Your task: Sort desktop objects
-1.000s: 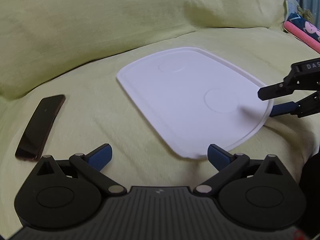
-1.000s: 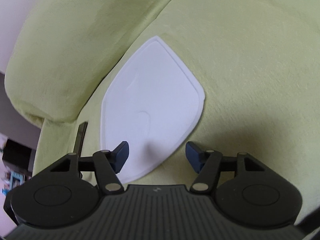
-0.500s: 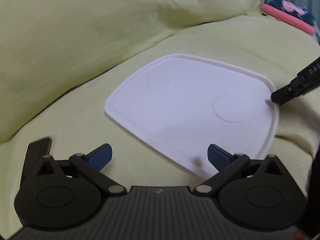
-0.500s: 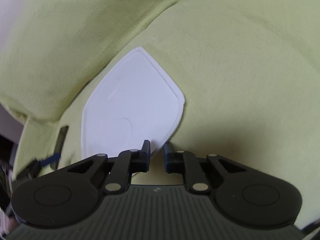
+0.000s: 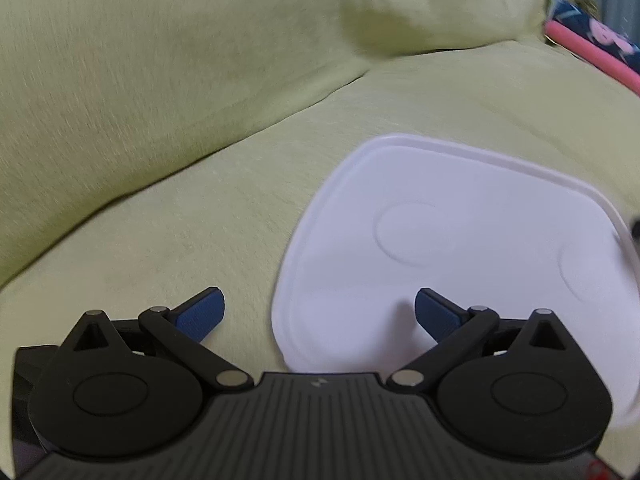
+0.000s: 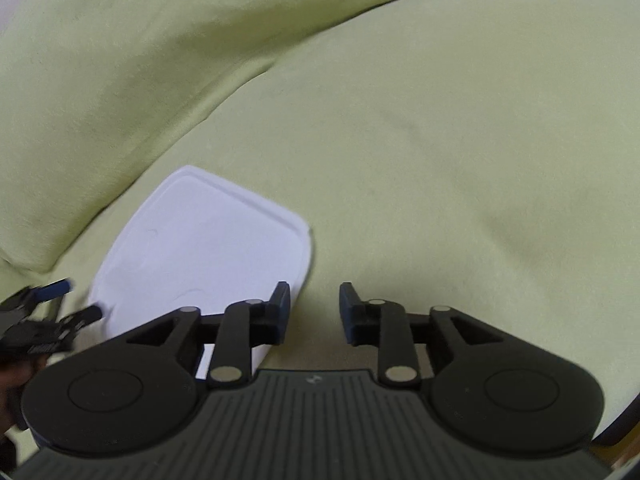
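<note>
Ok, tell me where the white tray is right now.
The white tray lies flat on the green cushion, lower right in the left wrist view and lower left in the right wrist view, beside both grippers' fingers.

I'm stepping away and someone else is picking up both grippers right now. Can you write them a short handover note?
Left gripper: open, empty, poised over the near left edge of the white tray.
Right gripper: jaws opening, nothing between them, just off the tray's right edge.
Things: the tray lies flat on the green cushion with nothing on it. No other object to sort shows in either view.
Done: nothing sorted onto the tray as things lie.
Left: find the objects, pick each up, place them.
</note>
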`<act>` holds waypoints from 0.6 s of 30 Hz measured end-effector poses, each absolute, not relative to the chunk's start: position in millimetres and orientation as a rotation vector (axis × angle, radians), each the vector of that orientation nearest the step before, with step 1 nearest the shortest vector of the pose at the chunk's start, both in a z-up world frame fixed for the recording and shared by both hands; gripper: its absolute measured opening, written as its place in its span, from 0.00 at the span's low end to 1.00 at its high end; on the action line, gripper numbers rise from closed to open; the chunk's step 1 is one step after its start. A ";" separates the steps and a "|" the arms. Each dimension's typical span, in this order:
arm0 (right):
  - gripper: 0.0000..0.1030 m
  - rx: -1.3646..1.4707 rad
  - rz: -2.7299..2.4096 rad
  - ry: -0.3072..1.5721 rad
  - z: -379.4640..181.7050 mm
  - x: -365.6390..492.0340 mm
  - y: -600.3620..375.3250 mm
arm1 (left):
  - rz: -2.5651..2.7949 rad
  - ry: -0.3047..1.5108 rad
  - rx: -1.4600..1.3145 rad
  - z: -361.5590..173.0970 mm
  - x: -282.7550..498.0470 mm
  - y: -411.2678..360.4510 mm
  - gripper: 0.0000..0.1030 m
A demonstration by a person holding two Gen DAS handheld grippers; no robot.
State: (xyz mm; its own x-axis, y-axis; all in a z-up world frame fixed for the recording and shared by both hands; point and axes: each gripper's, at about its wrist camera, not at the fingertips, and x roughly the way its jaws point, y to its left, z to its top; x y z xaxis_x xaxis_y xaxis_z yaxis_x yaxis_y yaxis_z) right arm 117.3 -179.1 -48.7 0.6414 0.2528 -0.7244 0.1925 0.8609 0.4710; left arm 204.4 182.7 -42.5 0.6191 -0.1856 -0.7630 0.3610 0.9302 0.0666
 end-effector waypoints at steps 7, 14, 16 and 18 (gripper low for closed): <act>0.34 0.623 0.087 0.880 -65.1 113.2 -169.3 | -0.345 0.912 0.059 -49.5 224.2 200.7 0.78; 0.35 0.592 0.092 0.869 -66.2 116.8 -164.2 | -0.380 0.931 0.105 -42.3 203.5 188.6 0.61; 0.35 0.591 0.093 0.863 -64.7 118.4 -163.1 | -0.387 0.941 0.121 -40.5 192.5 184.4 0.61; 0.36 0.584 0.078 0.852 -62.9 119.7 -162.2 | -0.388 0.951 0.131 -39.2 176.9 180.3 0.61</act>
